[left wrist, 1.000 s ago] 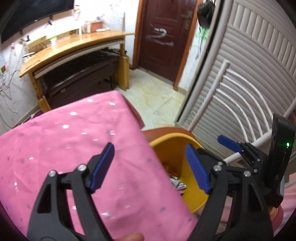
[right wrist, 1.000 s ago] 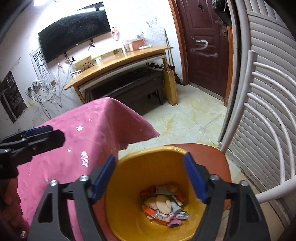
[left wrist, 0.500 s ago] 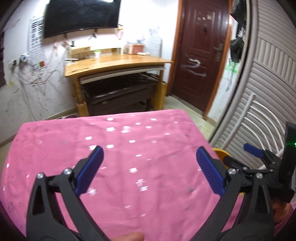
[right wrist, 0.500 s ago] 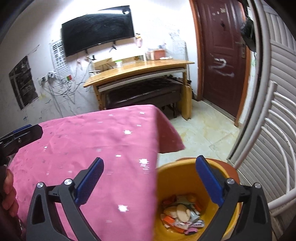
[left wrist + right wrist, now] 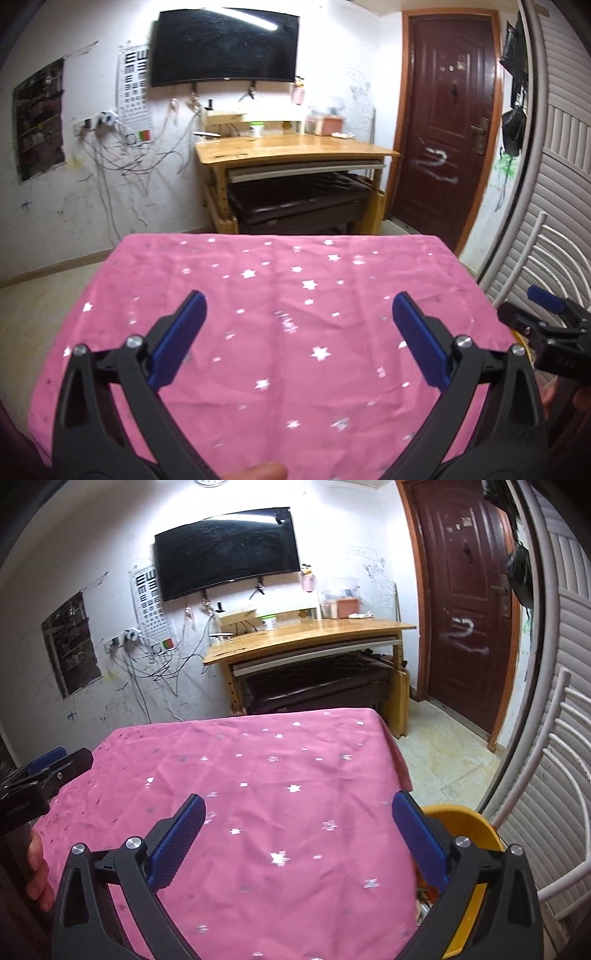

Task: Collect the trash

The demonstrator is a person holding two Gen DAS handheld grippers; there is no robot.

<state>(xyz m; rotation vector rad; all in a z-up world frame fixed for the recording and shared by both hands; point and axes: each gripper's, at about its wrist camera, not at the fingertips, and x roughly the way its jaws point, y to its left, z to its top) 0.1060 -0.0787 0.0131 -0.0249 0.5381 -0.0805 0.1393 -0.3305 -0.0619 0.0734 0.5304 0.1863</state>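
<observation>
My left gripper point(image 5: 295, 325) is open and empty, held above the pink star-print tablecloth point(image 5: 280, 295). My right gripper point(image 5: 295, 830) is open and empty over the cloth's right part point(image 5: 258, 775). The yellow bin point(image 5: 469, 830) stands just off the table's right edge, partly behind my right finger; a little of the trash point(image 5: 423, 897) inside it shows. I see no loose trash on the cloth. The right gripper point(image 5: 546, 317) shows at the right edge of the left wrist view; the left gripper point(image 5: 40, 775) shows at the left of the right wrist view.
A white chair back point(image 5: 546, 812) stands right of the bin, in front of a slatted shutter point(image 5: 569, 664). Beyond the table are a wooden desk point(image 5: 291, 151), a wall TV point(image 5: 225, 48) and a brown door point(image 5: 447, 122). Tiled floor point(image 5: 439, 753) lies to the right.
Both grippers have swung up and left, away from the yellow bin, and now face level across the table. The bin has slipped to the right edge of view. Both stay open.
</observation>
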